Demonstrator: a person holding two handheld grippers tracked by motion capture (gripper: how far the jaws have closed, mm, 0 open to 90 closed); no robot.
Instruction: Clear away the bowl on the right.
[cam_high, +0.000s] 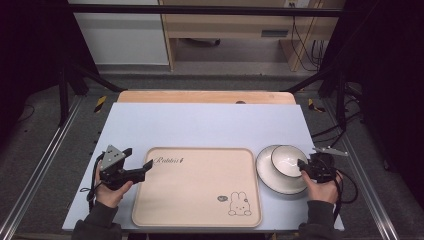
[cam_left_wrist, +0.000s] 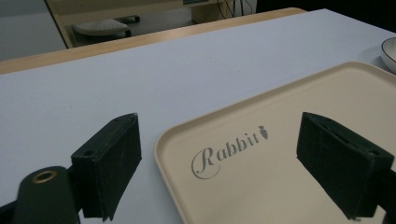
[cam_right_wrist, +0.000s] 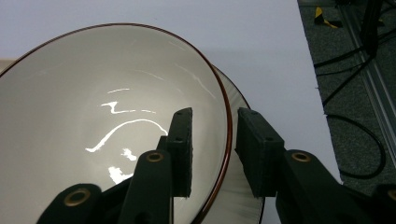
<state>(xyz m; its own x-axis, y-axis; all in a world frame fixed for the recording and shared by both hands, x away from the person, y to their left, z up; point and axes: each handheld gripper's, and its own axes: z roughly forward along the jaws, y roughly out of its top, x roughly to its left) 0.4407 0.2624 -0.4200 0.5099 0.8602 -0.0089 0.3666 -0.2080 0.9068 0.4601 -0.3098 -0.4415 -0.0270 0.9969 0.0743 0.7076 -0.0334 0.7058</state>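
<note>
Nearest the camera, the beige tray (cam_high: 197, 186) lies bare on the tabletop (cam_high: 210, 125), its left corner between the wide-open jaws of the left tool (cam_high: 148, 164), which grips nothing. At the right, the bowl (cam_high: 286, 160) sits in the plate (cam_high: 265, 172), just beside the tray. The right tool (cam_high: 301, 164) straddles the bowl's near rim, one jaw inside and one outside, with a gap on the outer side, so the grip looks unfinished. Judging from this, lifting the bowl and moving the dishes are both left to do.
</note>
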